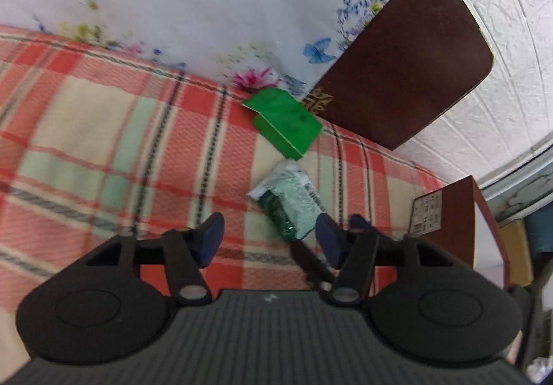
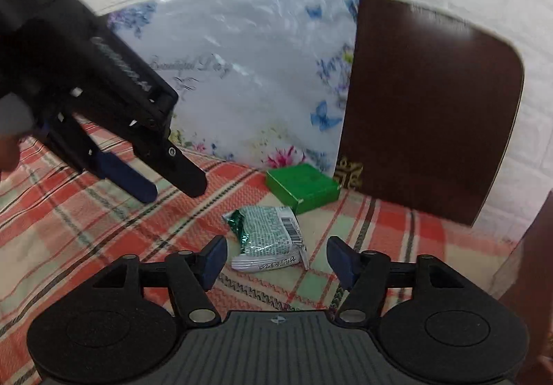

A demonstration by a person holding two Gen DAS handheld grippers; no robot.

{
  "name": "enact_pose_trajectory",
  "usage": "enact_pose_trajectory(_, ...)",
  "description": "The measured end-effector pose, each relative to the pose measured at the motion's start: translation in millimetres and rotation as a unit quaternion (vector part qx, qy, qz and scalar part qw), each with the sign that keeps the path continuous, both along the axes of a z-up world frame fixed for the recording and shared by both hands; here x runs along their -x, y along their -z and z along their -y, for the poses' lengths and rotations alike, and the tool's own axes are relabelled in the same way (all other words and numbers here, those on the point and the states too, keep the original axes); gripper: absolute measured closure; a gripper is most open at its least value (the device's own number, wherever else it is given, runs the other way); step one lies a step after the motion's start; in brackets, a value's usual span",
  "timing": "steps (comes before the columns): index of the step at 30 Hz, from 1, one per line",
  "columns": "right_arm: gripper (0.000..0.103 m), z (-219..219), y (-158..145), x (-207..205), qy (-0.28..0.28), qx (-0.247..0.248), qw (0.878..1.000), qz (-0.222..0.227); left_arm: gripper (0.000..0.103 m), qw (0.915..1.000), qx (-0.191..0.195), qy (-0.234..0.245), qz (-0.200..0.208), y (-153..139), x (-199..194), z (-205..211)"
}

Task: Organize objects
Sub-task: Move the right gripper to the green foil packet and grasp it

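At lower centre of the right-wrist view, the snack packet (image 2: 268,236) lies on the plaid bed (image 2: 86,229) beside the green box (image 2: 302,186), right gripper (image 2: 276,259) jaws wide and empty, framing it for pickup; left gripper (image 1: 269,240) likewise open and empty.

A bed covered by a plaid blanket (image 2: 103,229) in red, cream and pale green carries 2 things. A green-and-white patterned packet (image 2: 268,238) lies flat on it just ahead of the right gripper's fingertips (image 2: 216,255) and between their 2 lines, and in the left wrist view the same packet (image 1: 288,200) sits ahead of and nearer the right-hand finger. A green box (image 2: 302,186) rests further ahead, close behind the packet, and whether they touch is unclear.
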State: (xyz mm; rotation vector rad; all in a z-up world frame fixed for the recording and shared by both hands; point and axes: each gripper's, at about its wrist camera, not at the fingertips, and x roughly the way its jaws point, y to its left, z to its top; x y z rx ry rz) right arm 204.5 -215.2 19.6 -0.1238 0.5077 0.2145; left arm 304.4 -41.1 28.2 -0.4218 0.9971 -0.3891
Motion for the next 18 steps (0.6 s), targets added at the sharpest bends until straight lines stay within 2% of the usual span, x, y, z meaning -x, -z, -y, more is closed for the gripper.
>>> enact_pose_trajectory(2,0.037,2.7,5.2,-19.3,-0.005,-0.024,0.999,-0.023,0.034,0.9996,0.026,0.003,-0.003,6.8,-5.9,2.6)
enact_pose_trajectory(4,0.037,2.7,14.2,-34.5,-0.015,-0.041,0.998,-0.046,0.035,0.9989,0.047,0.003,-0.004,13.1,-12.4,6.1)
enact_pose_trajectory(5,0.038,0.6,20.1,-41.6,-0.017,-0.04,0.997,-0.057,0.04,0.9988,0.048,0.006,-0.01,18.2,-15.2,8.7)
enact_pose_trajectory(6,0.041,-2.6,25.8,-45.4,-0.018,-0.033,0.998,-0.057,0.05,0.9988,0.041,0.011,-0.023,26.2,-17.3,12.7)
enact_pose_trajectory(7,0.046,-5.6,27.0,-43.5,-0.02,-0.025,0.999,-0.044,0.066,0.9986,0.03,0.013,-0.041,34.8,-17.8,15.8)
enact_pose_trajectory(8,0.054,-9.1,26.3,-41.3,-0.023,-0.02,0.999,-0.042,0.067,0.9978,0.042,0.012,-0.05,40.8,-14.8,13.9)
enact_pose_trajectory(9,0.056,-11.8,25.3,-37.8,-0.022,-0.017,0.999,-0.042,0.068,0.9972,0.054,0.012,-0.051,41.9,-8.8,10.8)
enact_pose_trajectory(11,0.057,-15.7,25.8,-24.0,-0.015,-0.008,0.999,-0.038,0.069,0.9973,0.051,0.02,-0.05,38.6,10.6,8.6)
enact_pose_trajectory(13,0.057,-16.9,24.3,-3.0,-0.014,-0.019,0.999,-0.039,0.069,0.9979,0.04,0.027,-0.043,36.0,38.0,9.5)
enact_pose_trajectory(18,0.057,-22.7,22.4,68.5,-0.002,-0.031,0.999,-0.032,0.069,0.9983,0.031,0.037,-0.033,26.4,100.1,13.0)
